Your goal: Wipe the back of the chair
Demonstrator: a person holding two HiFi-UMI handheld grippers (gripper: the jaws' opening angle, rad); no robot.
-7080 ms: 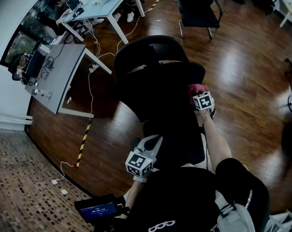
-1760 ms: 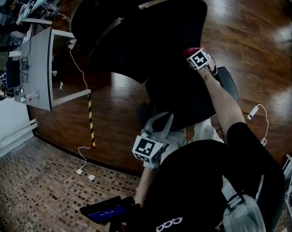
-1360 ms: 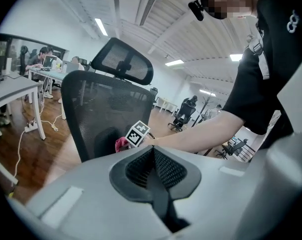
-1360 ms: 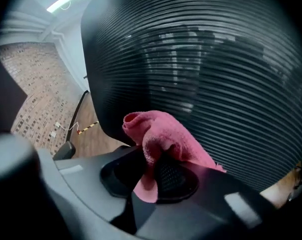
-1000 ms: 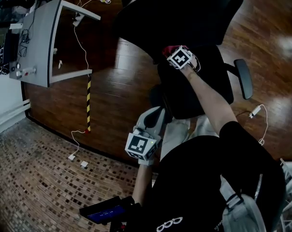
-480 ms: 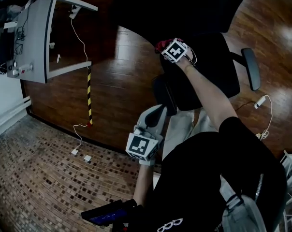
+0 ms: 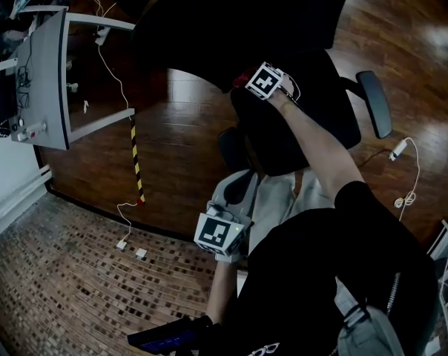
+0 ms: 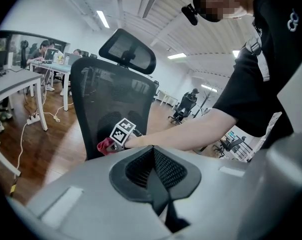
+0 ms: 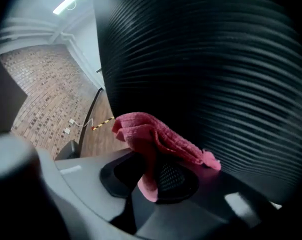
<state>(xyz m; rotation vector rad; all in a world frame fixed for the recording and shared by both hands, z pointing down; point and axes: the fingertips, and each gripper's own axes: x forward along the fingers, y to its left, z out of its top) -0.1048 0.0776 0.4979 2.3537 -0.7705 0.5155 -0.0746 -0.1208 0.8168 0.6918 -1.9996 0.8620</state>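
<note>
The black mesh office chair fills the top of the head view, its back [image 7: 239, 28] above its seat [image 7: 298, 117]. My right gripper [image 7: 255, 80] is shut on a red cloth [image 7: 241, 78] and holds it against the lower part of the chair back. In the right gripper view the cloth [image 9: 151, 139] drapes over the jaws of the right gripper [image 9: 156, 176], touching the ribbed mesh [image 9: 216, 74]. My left gripper [image 7: 235, 188] hangs near my body, shut and holding nothing. In the left gripper view the left gripper [image 8: 155, 169] faces the chair back [image 8: 103, 96] and headrest [image 8: 127, 51].
A grey desk [image 7: 42, 80] stands at the left with cables [image 7: 109, 65] trailing over the wood floor. Yellow-black tape [image 7: 135, 158] lies by the brick-patterned carpet [image 7: 61, 288]. A chair armrest [image 7: 374, 102] and a white plug [image 7: 398, 150] sit at the right.
My right gripper has slid the cloth from the chair back's right edge down and to the left. My left gripper has dropped slightly toward my body. The head view has shifted.
</note>
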